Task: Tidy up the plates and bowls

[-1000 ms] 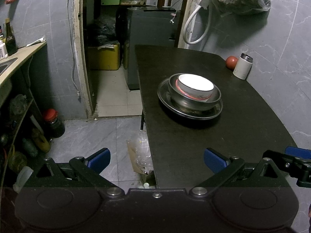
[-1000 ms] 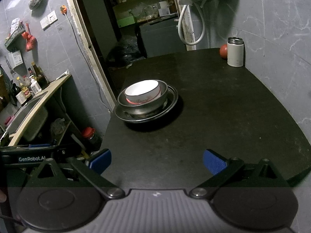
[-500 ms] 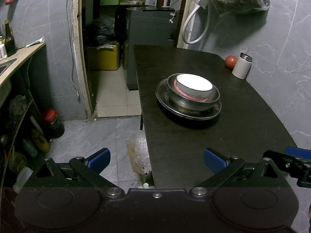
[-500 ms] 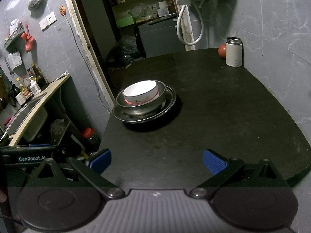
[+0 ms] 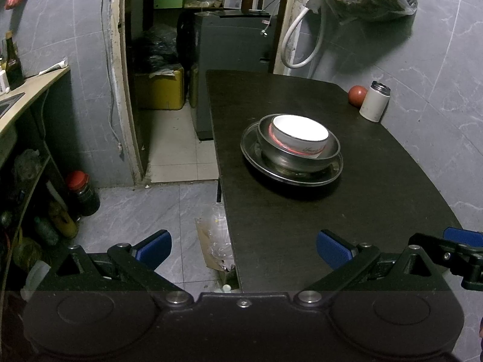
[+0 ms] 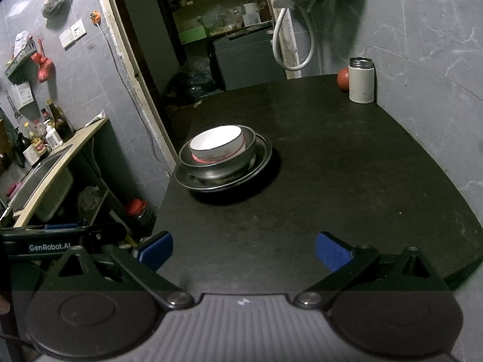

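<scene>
Both the left gripper [image 5: 244, 249] and the right gripper [image 6: 244, 251] are held spread and empty, well short of the metal plate [image 6: 259, 167]. On that plate a steel bowl [image 6: 249, 147] is stacked, with a white bowl [image 6: 217, 144] nested inside; a canister [image 6: 361, 84] is seen far behind it.

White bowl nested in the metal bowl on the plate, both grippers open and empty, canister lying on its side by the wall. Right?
Not quite: the canister stands upright, as the right wrist view shows. The rest holds.
</scene>
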